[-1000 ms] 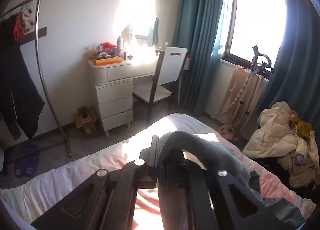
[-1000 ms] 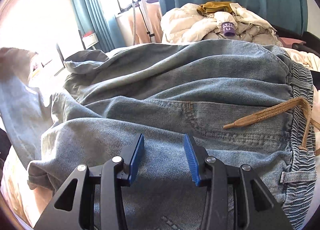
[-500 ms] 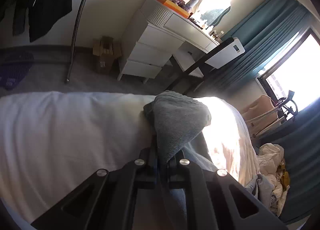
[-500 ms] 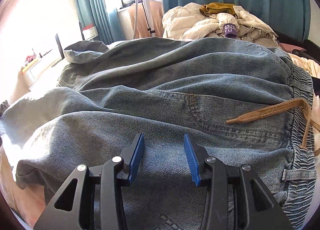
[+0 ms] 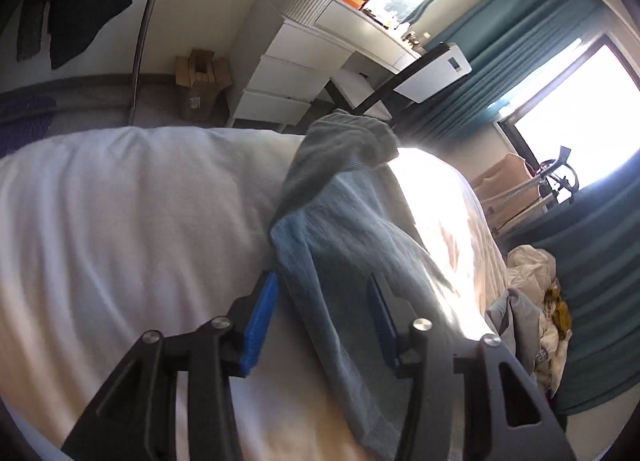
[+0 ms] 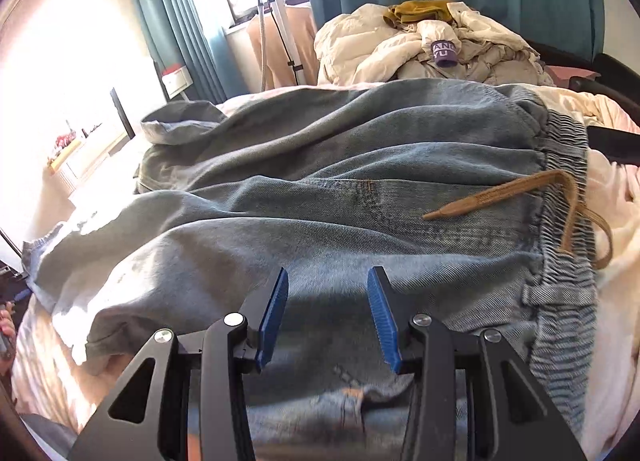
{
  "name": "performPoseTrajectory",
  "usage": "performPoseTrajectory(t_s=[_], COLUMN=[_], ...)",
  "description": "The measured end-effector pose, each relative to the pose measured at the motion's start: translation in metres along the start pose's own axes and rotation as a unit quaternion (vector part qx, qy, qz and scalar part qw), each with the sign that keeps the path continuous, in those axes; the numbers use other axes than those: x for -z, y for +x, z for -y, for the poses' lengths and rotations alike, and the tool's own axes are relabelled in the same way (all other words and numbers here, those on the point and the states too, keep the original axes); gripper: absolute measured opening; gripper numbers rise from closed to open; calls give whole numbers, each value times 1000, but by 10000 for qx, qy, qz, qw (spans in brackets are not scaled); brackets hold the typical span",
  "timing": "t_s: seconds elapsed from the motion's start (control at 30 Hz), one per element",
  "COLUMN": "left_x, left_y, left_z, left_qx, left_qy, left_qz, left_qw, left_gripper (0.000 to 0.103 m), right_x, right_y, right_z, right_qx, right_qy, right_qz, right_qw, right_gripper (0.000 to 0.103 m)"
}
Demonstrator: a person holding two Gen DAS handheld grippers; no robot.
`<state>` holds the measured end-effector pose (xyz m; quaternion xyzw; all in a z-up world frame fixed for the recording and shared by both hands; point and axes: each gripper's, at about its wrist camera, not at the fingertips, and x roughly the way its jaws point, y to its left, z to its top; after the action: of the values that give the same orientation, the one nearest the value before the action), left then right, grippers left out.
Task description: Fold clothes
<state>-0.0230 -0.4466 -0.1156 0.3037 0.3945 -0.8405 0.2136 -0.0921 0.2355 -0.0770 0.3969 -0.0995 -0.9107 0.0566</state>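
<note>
Light blue denim jeans (image 6: 360, 181) lie spread across the bed, with an elastic waistband and a tan drawstring (image 6: 520, 193) at the right. My right gripper (image 6: 328, 313) is open and empty, just above the denim near the waist. In the left wrist view a jeans leg (image 5: 340, 245) runs along the bed between the blue pads, its cuff end (image 5: 348, 141) at the far edge. My left gripper (image 5: 320, 321) is open, its jaws standing either side of the leg.
The bed (image 5: 120, 221) has a white and pink cover. A pile of cream jackets (image 6: 432, 45) lies beyond the jeans. A white dresser (image 5: 304, 61), a chair (image 5: 420, 73), a clothes rack (image 5: 148, 21) and teal curtains (image 5: 520, 41) stand around the bed.
My left gripper was shut on the jeans leg, carried it down onto the bed, and has now opened and let it go. The leg now lies flat. The right gripper has held still.
</note>
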Motion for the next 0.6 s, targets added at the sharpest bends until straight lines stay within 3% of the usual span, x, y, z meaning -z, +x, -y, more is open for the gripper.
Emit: performPoseTrajectory(t_s=[0.17, 0.4, 0.6], left_x=[36, 84, 135], left_y=[-43, -82, -99], left_z=[51, 126, 197], left_qx=[243, 954, 1292], left_qy=[776, 1312, 2082], left_qz=[-80, -354, -643], left_qw=[9967, 9861, 9674], left_gripper=[50, 50, 50], right_x=[5, 21, 48], right_y=[-29, -62, -86], right_z=[4, 16, 34], right_qx=[-13, -70, -731], right_qy=[133, 523, 1350], right_qz=[46, -64, -342], right_qw=[9999, 9986, 9876], right_gripper=[41, 42, 43])
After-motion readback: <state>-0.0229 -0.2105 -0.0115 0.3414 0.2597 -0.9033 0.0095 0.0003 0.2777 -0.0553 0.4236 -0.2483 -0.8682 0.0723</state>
